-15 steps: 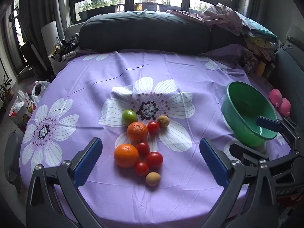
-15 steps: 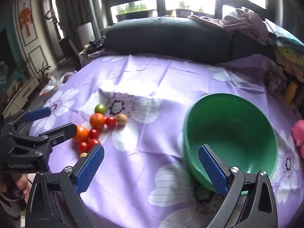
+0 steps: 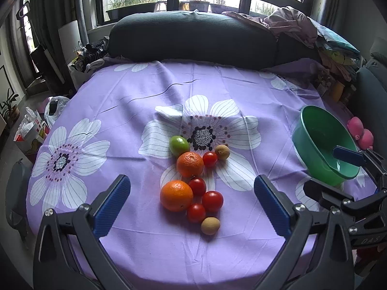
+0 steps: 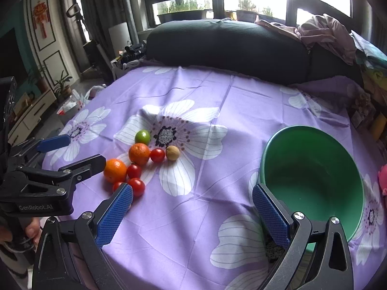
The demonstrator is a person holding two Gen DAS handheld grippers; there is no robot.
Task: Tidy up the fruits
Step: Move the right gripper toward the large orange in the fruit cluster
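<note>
Though tilted, green bowl (image 4: 312, 169) fruitless.

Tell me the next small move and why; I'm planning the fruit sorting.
Probably lower the left gripper onto the near orange: its jaws are open and empty, the fruits sit loose on the cloth, and the green bowl is still empty.

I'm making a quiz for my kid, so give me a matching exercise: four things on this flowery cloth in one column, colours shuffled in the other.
Things:
1. bowl
2. round fruit at the far end of the pile
3. big fruit nearest the left gripper
4. toy beside the bowl

Colours:
A. orange
B. pink
C. dark green
D. light green

Pairs: 1-C, 2-D, 3-A, 4-B
</note>
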